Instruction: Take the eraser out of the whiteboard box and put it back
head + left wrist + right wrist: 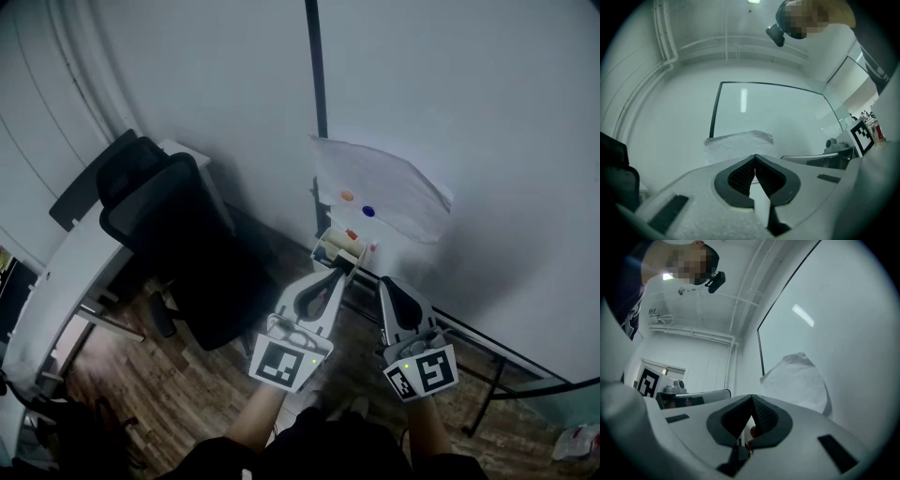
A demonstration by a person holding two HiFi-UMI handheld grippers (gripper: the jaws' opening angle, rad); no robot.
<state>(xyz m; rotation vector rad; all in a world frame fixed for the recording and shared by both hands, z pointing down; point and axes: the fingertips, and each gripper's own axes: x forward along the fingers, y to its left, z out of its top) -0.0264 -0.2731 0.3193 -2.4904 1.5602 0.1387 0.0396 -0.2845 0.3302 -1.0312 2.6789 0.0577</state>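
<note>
- The left tool [337,274] is sitting clenched, its jaws meeting at the tips with nothing between them. In its own view the right tool [382,284] is also showing closed, empty jaws.
- Neither tool is carrying the eraser. The whiteboard box [337,249] is hanging at the foot of the whiteboard [469,131], just beyond both tips, and is holding pale and red things. The eraser is probably lying among them, but I cannot tell which one it is.
- A tool going in clenched would be shoving rather than gripping. It could be tipping the box's contents out onto the floor, so the jaws need to be spreading before they reach the box.
- With several small things packed together, the jaws could be closing on a marker instead of the eraser, or catching the eraser by a corner so that it is slipping free on the way out.
- The paper sheet [384,187] is hanging just above the box, pinned by an orange magnet [347,196] and a blue magnet [367,212]. A tool lifting out of the box could be snagging its lower edge and dragging it loose.
- The two tools are pointing at the same narrow box side by side, so they risk bumping each other if both are crowding in.
- A hard push could be shifting the box along the board, if it is only lightly attached.
</note>
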